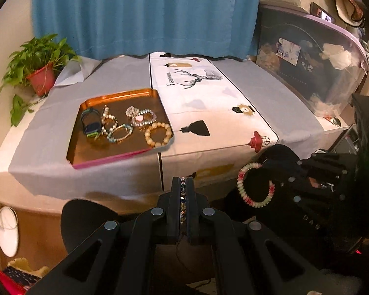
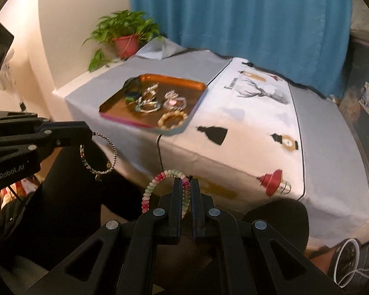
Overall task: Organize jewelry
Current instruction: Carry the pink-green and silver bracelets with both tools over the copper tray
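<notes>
- Table (image 1: pixel 125 73), draped in grey cloth with a white printed runner down its middle, is seen ahead of and below both grippers; neither gripper is over it yet, both hanging off its near edge.
- Copper-coloured rectangular metal tray (image 1: pixel 145 93) lies on the grey cloth just left of the runner, its long axis running away from the near edge; several bead bracelets are already heaped in it. From both grippers it lies forward and to the left.
- Left gripper (image 1: pixel 183 184) is clamped on a thin dark multicoloured bead bracelet (image 1: pixel 182 191), and is judged the nearer to the tray, being on that side.
- Right gripper (image 2: pixel 186 184) is closed on a pink, white and green bead bracelet (image 2: pixel 151 186), whose loop hangs out to the left of the jaws.
- Left wrist view shows the thin bracelet only edge-on between the pads; its full ring, dangling below the jaws, is shown only in the right wrist view.
- Tray contents are sharp in the left wrist view and blurred in the right.
</notes>
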Available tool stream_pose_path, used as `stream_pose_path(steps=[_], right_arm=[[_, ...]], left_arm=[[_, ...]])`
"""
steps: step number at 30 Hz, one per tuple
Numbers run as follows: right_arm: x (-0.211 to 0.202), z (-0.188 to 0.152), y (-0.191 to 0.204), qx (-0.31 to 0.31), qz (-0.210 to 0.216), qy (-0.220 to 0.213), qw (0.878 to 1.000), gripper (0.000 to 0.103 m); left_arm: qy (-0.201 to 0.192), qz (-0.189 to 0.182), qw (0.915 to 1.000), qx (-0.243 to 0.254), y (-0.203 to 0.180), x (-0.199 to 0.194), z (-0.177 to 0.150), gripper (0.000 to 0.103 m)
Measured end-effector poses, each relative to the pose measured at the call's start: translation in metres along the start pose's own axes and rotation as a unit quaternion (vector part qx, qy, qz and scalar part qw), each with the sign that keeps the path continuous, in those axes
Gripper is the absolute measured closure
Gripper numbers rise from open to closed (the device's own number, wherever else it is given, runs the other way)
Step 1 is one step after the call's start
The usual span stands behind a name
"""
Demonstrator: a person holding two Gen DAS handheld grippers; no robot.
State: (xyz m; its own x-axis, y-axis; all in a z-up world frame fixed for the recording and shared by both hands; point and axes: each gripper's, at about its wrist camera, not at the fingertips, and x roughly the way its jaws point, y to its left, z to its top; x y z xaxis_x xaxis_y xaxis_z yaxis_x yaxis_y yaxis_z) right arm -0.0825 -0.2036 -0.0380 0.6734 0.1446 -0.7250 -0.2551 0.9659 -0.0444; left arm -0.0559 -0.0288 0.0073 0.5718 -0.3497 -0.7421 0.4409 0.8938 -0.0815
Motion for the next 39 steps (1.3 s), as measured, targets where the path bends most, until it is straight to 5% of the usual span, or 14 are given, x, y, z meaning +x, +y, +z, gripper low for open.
stream_pose_path(steps=[22, 29, 39], right_arm=[[0.021, 0.002, 0.021, -0.024, 0.005, 0.034, 0.999, 0.097], [0.042, 0.028, 0.015, -0.026, -0.004, 0.037, 0.999, 0.097], [0.087, 0.113, 0.005, -0.010, -0.011, 0.006, 1.000, 0.097]], left_arm=[[-0.004, -0.007, 0.9997, -0.025, 0.022, 0.002, 0.003, 0.102], [-0.025, 0.001, 0.9991, -0.034, 0.051, 0.008, 0.035, 0.102], [-0.065, 0.024, 0.9972, -0.030, 0.102, 0.034, 0.115, 0.102]])
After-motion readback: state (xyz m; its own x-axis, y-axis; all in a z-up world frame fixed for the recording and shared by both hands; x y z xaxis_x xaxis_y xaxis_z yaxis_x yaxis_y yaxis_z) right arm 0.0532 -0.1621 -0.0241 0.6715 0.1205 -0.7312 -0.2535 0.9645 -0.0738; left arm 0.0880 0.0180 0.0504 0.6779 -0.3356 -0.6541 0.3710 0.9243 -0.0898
